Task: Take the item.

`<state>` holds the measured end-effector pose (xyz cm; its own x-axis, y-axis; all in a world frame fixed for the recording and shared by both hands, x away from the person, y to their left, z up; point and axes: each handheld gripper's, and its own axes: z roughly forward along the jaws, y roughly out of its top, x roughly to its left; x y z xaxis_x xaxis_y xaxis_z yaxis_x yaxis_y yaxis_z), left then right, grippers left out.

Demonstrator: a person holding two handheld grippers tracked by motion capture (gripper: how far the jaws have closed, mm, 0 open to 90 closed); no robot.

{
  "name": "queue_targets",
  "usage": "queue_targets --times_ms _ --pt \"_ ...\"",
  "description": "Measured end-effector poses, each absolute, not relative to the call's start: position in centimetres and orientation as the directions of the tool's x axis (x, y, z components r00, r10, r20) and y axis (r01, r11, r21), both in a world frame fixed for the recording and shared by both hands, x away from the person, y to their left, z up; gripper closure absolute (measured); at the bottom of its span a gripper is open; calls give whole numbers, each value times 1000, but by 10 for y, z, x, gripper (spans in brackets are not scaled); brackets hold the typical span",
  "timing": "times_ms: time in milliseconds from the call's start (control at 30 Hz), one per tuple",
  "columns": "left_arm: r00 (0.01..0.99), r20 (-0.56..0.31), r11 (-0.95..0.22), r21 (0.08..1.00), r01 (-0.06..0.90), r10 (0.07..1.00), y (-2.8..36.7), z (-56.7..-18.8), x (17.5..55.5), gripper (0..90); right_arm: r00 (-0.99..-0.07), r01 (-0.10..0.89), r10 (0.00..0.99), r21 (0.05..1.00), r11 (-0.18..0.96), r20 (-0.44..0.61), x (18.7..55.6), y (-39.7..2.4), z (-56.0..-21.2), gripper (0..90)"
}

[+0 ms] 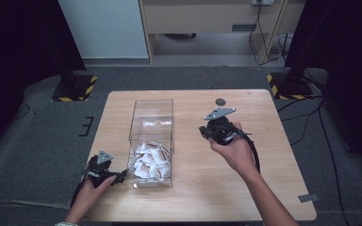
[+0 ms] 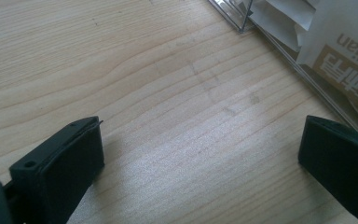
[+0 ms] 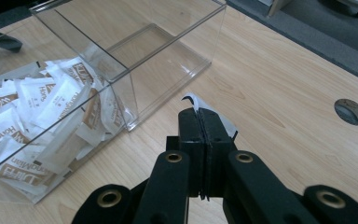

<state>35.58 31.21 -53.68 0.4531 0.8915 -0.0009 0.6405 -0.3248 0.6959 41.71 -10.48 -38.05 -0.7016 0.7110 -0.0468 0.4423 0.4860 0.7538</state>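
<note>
A clear plastic box (image 1: 152, 109) with two compartments stands left of the table's middle. Its near compartment holds several white sachets (image 1: 150, 160); the far one is empty. My right gripper (image 1: 202, 130) hovers to the right of the box, shut on one white sachet (image 3: 195, 101) whose corner curls up past the closed jaws (image 3: 200, 114). The box (image 3: 177, 51) and its sachets (image 3: 51, 98) lie just left of it. My left gripper (image 1: 121, 175) rests open on the wood by the box's near left corner, with bare table between its jaws (image 2: 200, 135) and sachets (image 2: 345, 42) behind the box wall.
A round dark hole (image 1: 220, 101) sits in the wooden table (image 1: 264, 155) near its far edge, right of the box. Black stands with striped bases (image 1: 75, 88) are on the floor beyond both far corners.
</note>
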Motion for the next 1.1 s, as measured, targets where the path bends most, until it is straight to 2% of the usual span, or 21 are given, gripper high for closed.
queue_targets --times_ms 500,1100 --pt "453 -1 -325 696 640 891 312 -537 356 0 -650 487 758 738 468 -52 437 -134 -397 893" --pt "452 -1 -324 697 640 892 312 -537 356 0 -578 554 816 733 394 -3 455 -165 -426 892"
